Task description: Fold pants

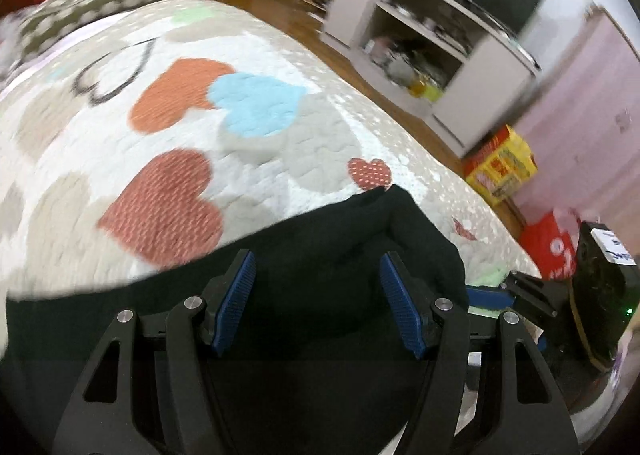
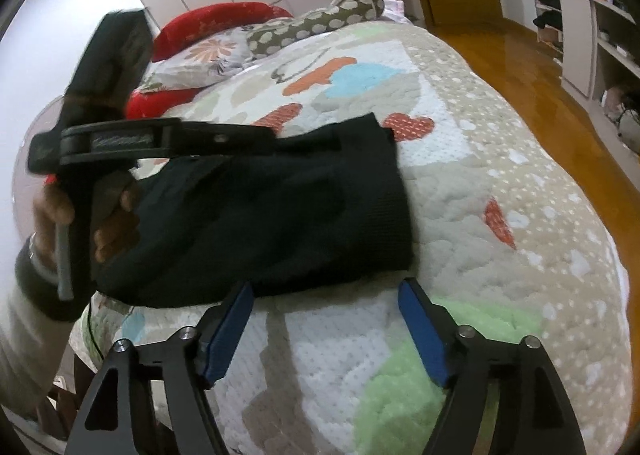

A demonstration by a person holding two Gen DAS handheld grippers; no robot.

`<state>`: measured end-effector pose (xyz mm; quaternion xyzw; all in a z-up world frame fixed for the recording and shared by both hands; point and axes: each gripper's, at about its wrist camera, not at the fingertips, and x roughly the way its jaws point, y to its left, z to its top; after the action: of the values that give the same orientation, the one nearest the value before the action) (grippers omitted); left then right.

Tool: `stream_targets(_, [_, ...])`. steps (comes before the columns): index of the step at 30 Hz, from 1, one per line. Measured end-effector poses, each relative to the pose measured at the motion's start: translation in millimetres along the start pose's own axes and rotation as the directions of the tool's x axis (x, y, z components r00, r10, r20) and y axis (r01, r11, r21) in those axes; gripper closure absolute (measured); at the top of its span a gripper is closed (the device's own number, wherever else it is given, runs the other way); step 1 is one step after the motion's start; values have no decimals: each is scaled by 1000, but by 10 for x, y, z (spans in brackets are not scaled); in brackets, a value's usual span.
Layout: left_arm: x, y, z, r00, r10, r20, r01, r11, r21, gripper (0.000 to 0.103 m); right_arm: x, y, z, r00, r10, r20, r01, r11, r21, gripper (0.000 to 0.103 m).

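The black pants [image 2: 272,207] lie folded into a compact bundle on the heart-patterned quilt [image 2: 460,195] of the bed. In the left wrist view the pants [image 1: 340,255] fill the lower middle. My left gripper [image 1: 318,267] is open, its blue pads spread just above the black fabric, holding nothing. It also shows in the right wrist view [image 2: 264,139], reaching over the bundle's far edge. My right gripper [image 2: 326,291] is open and empty, just short of the bundle's near edge. It shows at the right edge of the left wrist view [image 1: 492,297].
Pillows [image 2: 224,51] and a spotted bolster [image 2: 316,21] lie at the bed's head. Wooden floor [image 2: 540,95] and white shelving [image 1: 432,43] flank the bed. A yellow box [image 1: 500,167] and a red bag [image 1: 552,243] sit on the floor beside it.
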<state>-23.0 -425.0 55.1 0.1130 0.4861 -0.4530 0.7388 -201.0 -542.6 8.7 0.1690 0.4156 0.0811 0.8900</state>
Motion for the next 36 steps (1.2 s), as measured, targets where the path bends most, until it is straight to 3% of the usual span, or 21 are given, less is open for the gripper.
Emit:
stream_targets(7, [429, -43, 273, 993, -79, -92, 87, 993, 84, 38, 97, 38, 17, 998, 15, 65, -14, 1000, -9, 12])
stream_targets(9, [521, -73, 328, 993, -63, -95, 75, 990, 123, 38, 122, 36, 31, 996, 2, 93, -2, 1000, -7, 11])
stream_targets(14, [668, -146, 393, 990, -99, -99, 117, 975, 192, 32, 205, 21, 83, 988, 4, 155, -5, 1000, 7, 12])
stream_targets(15, [676, -161, 376, 991, -95, -97, 114, 970, 213, 32, 229, 12, 106, 988, 7, 157, -8, 1000, 3, 14])
stream_targets(17, [674, -175, 342, 990, -104, -91, 123, 963, 239, 45, 286, -13, 157, 988, -9, 153, 7, 1000, 14, 42])
stream_targets(18, [666, -163, 336, 986, -138, -94, 157, 961, 228, 64, 313, -46, 187, 989, -20, 150, 14, 999, 36, 48])
stream_targets(19, [662, -148, 325, 979, -175, -102, 193, 959, 207, 72, 317, -94, 219, 988, 3, 157, -14, 998, 67, 58])
stream_targets(22, [628, -180, 290, 984, -162, -71, 173, 962, 212, 77, 297, -172, 295, 987, 55, 151, -72, 991, 111, 72])
stream_targets(26, [380, -183, 302, 983, -182, -30, 184, 963, 197, 81, 105, -52, 413, 980, 94, 173, -109, 991, 83, 75])
stream_targets(31, [-328, -22, 295, 980, -164, 109, 144, 974, 174, 81, -89, 437, 693, 965, 153, 215, -147, 988, -42, 75])
stream_targets(36, [-1021, 468, -75, 973, -79, 216, 68, 996, 57, 81, 69, 1135, 860, 948, 260, 181, -224, 954, -196, 75])
